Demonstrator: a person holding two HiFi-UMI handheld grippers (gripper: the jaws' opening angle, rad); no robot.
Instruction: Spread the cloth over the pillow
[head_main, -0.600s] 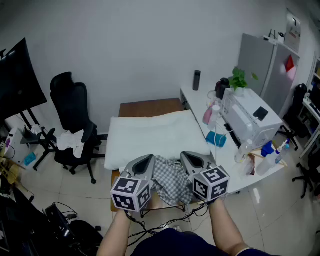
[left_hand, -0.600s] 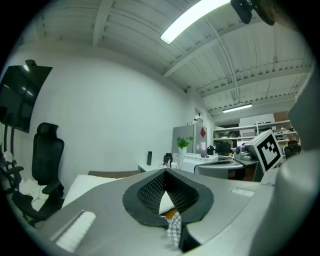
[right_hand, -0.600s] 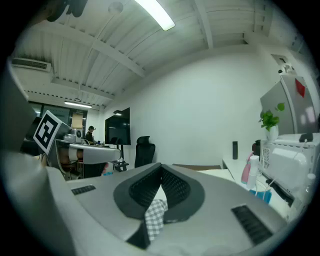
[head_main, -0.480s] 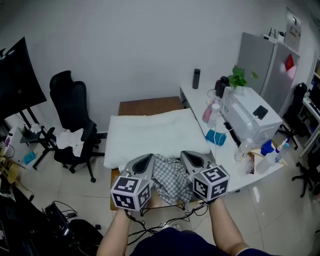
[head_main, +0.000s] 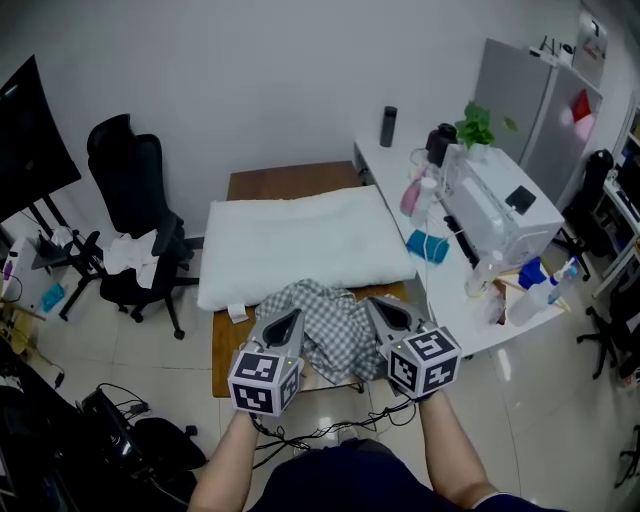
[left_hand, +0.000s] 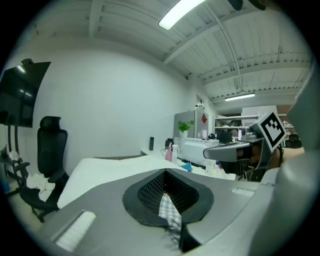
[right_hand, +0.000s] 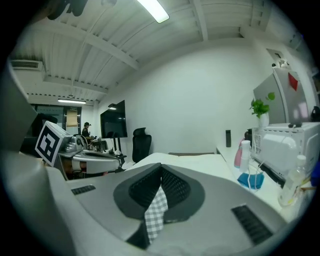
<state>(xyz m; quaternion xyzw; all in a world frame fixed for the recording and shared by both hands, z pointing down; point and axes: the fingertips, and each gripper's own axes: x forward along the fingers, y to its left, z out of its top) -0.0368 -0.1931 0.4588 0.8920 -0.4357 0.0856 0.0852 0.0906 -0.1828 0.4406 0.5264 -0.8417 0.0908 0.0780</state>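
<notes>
- The spreading had barely begun, by my reading: the checked cloth (head_main: 322, 322) lay bunched at the near edge of the table (head_main: 290, 182). Only its far fringe touched the near edge of the white pillow (head_main: 300, 243), which lay almost wholly bare.
- Left to do: carry the cloth out over the pillow and flatten it.
- The left gripper (head_main: 286, 319) was clenched on a near-side fold of the cloth.
- The right gripper (head_main: 384, 307) was likewise pinched tight on another fold, with the bundle between the two.
</notes>
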